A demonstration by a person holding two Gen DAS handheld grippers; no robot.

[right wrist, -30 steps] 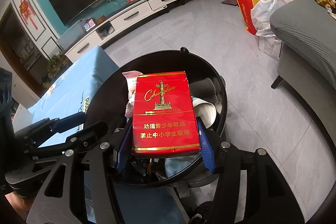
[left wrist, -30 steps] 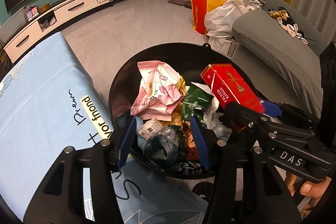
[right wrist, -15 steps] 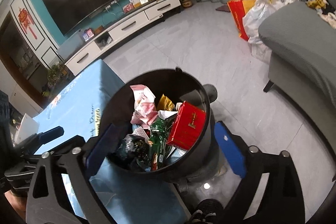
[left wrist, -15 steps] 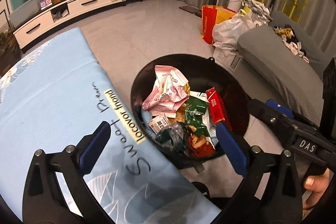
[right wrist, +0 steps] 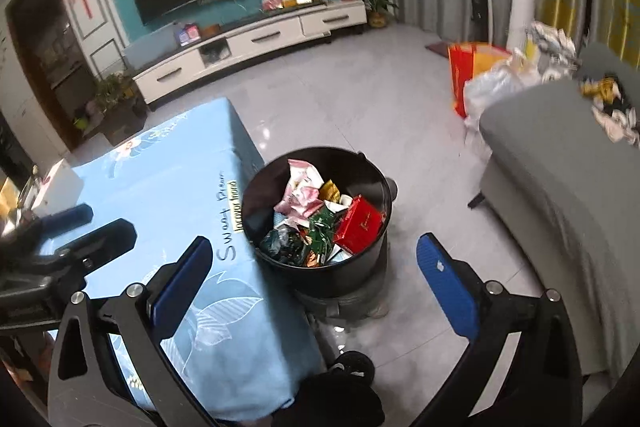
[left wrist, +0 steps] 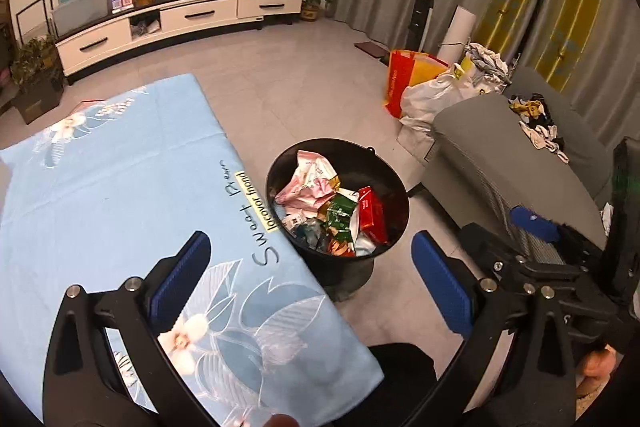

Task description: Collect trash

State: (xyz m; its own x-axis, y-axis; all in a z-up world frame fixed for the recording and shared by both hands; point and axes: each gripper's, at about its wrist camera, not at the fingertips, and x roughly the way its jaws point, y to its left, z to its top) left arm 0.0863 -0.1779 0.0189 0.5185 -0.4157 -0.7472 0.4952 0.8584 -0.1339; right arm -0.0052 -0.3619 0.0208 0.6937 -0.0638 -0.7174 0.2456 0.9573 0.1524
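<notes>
Both grippers [left wrist: 308, 283] [right wrist: 312, 283] risen above bin [left wrist: 394, 187]

The lower trash in the black bin [left wrist: 396, 187] lies buried under the pink wrapper [left wrist: 308, 183] and the red box [right wrist: 358, 225], so I cannot name it. Print on that box is too small to read. My right view smears the bags [right wrist: 500, 79] by the sofa [right wrist: 560, 163]. My bench [left wrist: 100, 187] runs off the left edge.

Black bin [left wrist: 394, 195], crumpled wrappers [left wrist: 306, 183], red carton [left wrist: 372, 215]
</notes>
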